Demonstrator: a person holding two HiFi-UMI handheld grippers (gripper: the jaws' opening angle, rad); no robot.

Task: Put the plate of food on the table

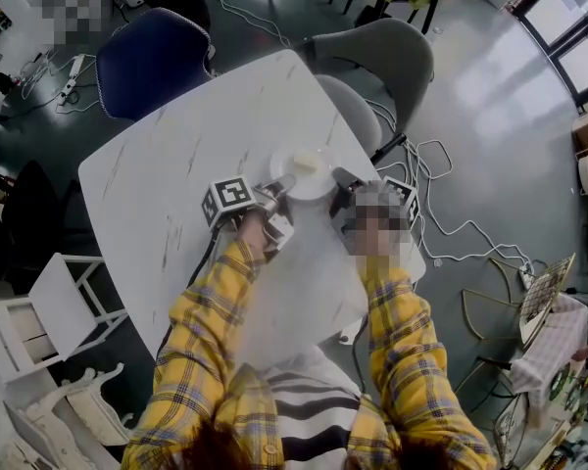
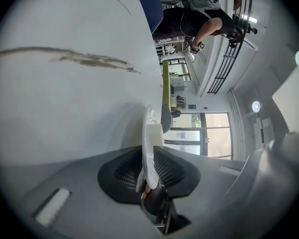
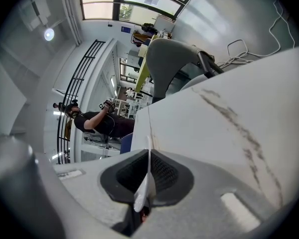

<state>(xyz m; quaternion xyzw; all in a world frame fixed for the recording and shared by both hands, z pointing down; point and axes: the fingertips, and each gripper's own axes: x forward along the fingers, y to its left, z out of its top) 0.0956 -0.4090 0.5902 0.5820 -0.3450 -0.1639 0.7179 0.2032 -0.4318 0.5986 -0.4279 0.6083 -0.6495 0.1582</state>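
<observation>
White veined counter (image 1: 157, 213). Item: plate (image 1: 309, 179) carrying pale food (image 1: 305, 159), at the counter's far half, possibly just clear of the surface. Left gripper (image 1: 282, 188) is clamped on its left rim and right gripper (image 1: 341, 188) on the opposite rim. Handling: hold level, lower both sides together, release only once seated.

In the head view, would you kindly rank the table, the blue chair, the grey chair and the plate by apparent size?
1. table
2. blue chair and grey chair: too alike to rank
3. plate
</observation>
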